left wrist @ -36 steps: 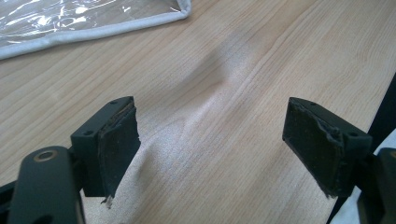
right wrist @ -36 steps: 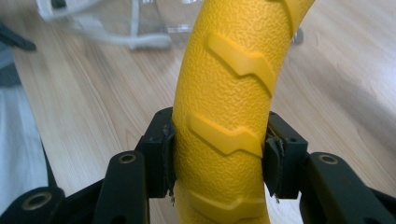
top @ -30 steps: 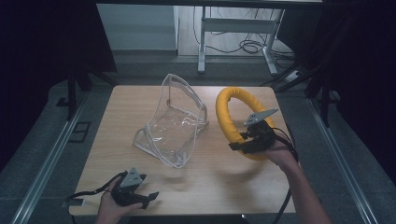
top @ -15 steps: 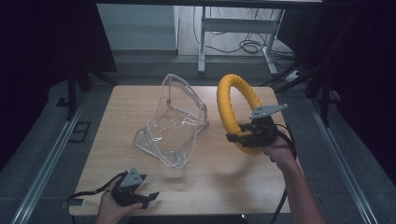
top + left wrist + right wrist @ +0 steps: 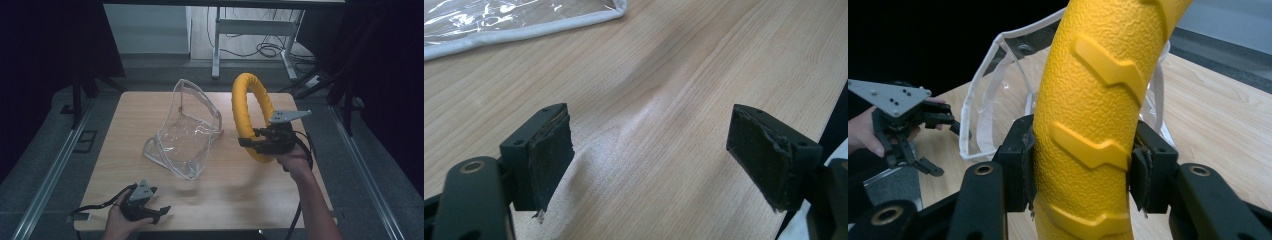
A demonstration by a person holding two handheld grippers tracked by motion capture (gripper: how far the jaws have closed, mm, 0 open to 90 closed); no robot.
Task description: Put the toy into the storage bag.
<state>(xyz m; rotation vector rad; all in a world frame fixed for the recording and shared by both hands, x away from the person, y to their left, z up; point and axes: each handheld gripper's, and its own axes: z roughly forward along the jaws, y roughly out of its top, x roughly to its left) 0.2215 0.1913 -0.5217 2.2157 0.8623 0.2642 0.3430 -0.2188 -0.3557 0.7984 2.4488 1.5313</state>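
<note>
A yellow textured ring (image 5: pixel 248 112) is held up off the table on edge, right of centre, with my right gripper (image 5: pixel 260 145) shut on its lower part. The right gripper view has the ring (image 5: pixel 1098 100) squeezed between both pads (image 5: pixel 1025 165). A clear plastic pouch with white piping (image 5: pixel 187 132) stands open at the table's middle. My left gripper (image 5: pixel 152 212) rests low at the near left edge, open, nothing between its pads (image 5: pixel 546 155). A corner of the pouch (image 5: pixel 514 22) lies ahead of it.
The wooden table (image 5: pixel 250 200) has bare wood across its near half. Metal rails (image 5: pixel 45 180) run along both sides on the floor. A desk frame with cables (image 5: pixel 260 35) stands beyond the far edge.
My right gripper has lifted the yellow ring off the table and tilted it upright, moving slightly toward the pouch. The left gripper has stayed put.
</note>
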